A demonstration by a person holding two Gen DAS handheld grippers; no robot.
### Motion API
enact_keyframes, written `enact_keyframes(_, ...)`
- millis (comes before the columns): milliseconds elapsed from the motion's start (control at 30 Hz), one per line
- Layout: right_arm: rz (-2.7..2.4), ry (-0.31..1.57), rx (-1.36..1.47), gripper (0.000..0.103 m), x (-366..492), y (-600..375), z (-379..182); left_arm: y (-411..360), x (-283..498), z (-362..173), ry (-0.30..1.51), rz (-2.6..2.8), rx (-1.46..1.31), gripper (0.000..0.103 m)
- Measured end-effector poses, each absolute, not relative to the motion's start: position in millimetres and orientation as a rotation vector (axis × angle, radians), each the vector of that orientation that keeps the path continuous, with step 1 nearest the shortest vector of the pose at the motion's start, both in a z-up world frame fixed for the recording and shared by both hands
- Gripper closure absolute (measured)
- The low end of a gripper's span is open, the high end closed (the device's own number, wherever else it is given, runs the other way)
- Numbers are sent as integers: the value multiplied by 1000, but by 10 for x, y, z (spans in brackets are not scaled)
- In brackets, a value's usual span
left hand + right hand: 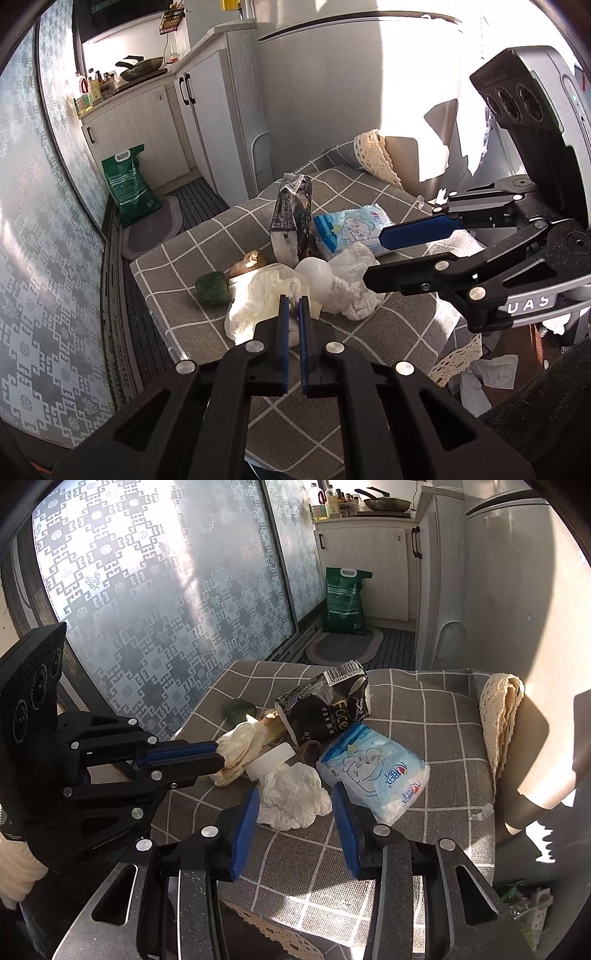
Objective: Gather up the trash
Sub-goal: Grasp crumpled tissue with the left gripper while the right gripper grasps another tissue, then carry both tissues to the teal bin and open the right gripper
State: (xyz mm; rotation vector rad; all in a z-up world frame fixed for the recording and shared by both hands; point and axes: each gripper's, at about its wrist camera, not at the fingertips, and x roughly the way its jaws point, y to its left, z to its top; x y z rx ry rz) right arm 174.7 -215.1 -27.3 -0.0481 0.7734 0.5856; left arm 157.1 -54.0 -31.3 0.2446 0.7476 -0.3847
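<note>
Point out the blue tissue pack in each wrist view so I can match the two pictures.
Left wrist view: the blue tissue pack lies right of centre on the checked cloth, just behind the right tongs.
Right wrist view: the pack lies right of centre, beside the right tongs' own right finger.
Shared landmark: the black "Face" bag stands just left of the pack in both.

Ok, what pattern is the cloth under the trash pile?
The cloth is grey with a grid of thin white lines. It shows best in the right wrist view.
</note>
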Motion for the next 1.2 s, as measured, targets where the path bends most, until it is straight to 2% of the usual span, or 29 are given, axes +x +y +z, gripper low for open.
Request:
enact_keyframes(167,582,819,-7,62,1865,-2137,-369,-415,1534,-207,745,-393,155,99)
enact_keyframes(200,580,830,-4,65,1885,-2139,-393,-400,1521,-195,741,-391,149,99)
enact_keyframes(300,580,840,-3,85,1909,-2118,-416,-365,1474,-173,736,-396,130,99)
enact_keyframes(367,583,838,-13,91,1898,-2096,-384,-321,1447,-151,733,-403,105,99)
enact_keyframes(867,416,726,-114,92,1596,-2102,173,129,1118,215,643,-373,-47,99)
enact_keyframes(1200,534,701,-187,92,1487,-1376,291,670,961,164,674,-246,-100,99)
